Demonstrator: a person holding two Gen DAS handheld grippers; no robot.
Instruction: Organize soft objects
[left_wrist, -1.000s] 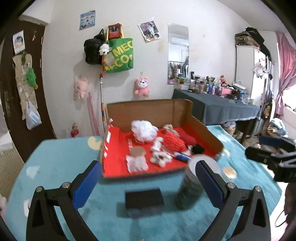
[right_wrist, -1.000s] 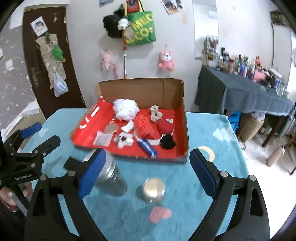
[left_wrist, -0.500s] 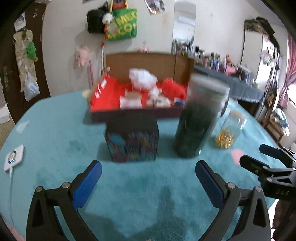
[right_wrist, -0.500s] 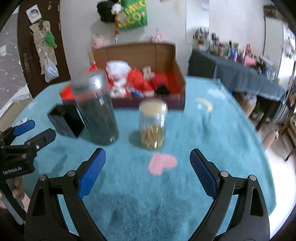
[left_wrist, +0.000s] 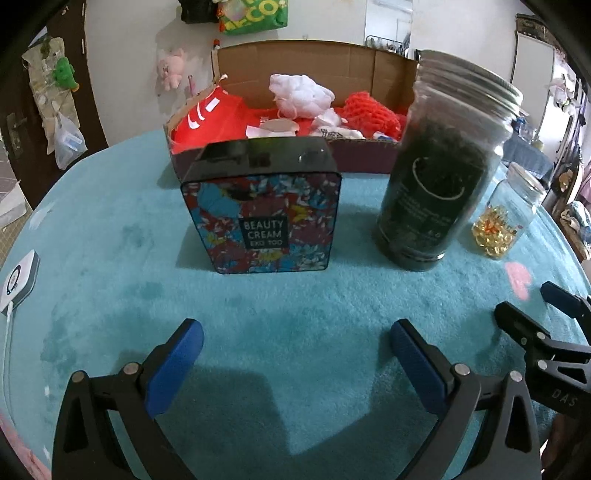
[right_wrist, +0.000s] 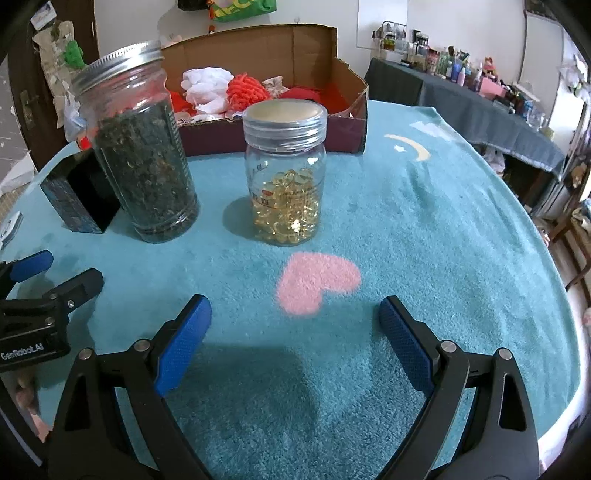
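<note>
while both claws hang wide open and empty over the teal rug (left_wrist: 110, 295), the soft stuff sits in the cardboard box (left_wrist: 314, 66) far ahead of them: white pouf (left_wrist: 301, 92), red knit (left_wrist: 369, 112). left claw (left_wrist: 295, 347): floral tin (left_wrist: 260, 221) straight ahead, apart from it, dark jar (left_wrist: 439, 184) ahead-right. right claw (right_wrist: 293, 325): pill jar (right_wrist: 284, 177) dead ahead, pink heart (right_wrist: 317, 282) just beyond the tips, dark jar ahead-left. nothing between either set of blue pads (right_wrist: 183, 341).
</note>
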